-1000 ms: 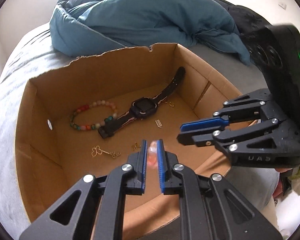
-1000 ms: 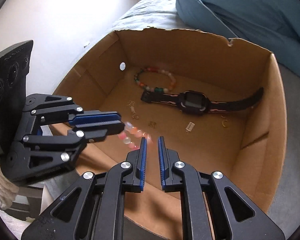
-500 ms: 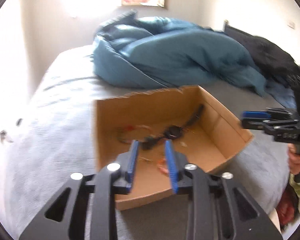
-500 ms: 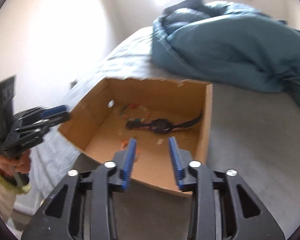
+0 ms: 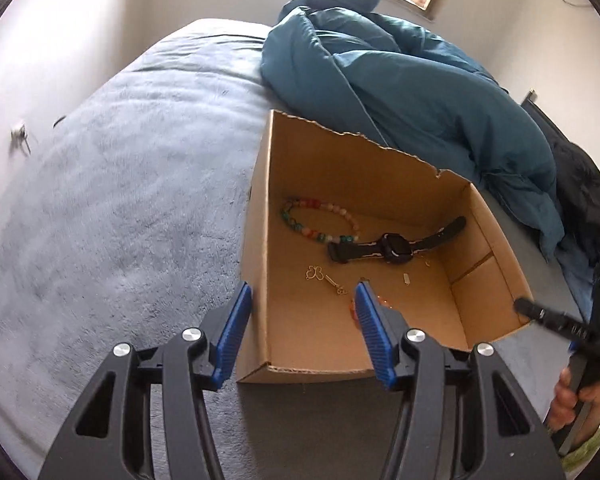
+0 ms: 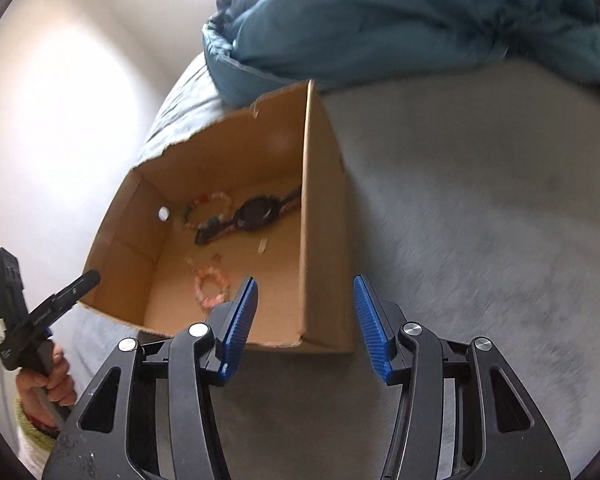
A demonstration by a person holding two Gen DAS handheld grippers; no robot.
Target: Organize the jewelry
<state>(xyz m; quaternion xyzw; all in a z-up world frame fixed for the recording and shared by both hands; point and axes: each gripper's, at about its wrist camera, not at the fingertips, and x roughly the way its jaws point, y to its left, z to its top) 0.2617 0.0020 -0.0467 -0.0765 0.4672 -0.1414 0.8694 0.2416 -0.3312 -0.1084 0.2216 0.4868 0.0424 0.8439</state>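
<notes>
Both grippers are standing apart with nothing between the blue pads: the left gripper (image 5: 302, 332) is hanging over the near left corner of the cardboard box (image 5: 260, 240), the right gripper (image 6: 304, 322) over the near right corner, likely because the delivery is finished and they are clearing off. The pink bead bracelet (image 6: 211, 286) is lying on the box floor at about 7 o'clock from the black watch (image 5: 394, 246), with the multicoloured bead bracelet (image 5: 320, 220) at the watch's 10 o'clock and the gold butterfly charm (image 5: 324, 278) nearer the front. A second ago both were pinching that pink bracelet above the box; their jaws have just been opening, and both are now sitting farther back from the box.
</notes>
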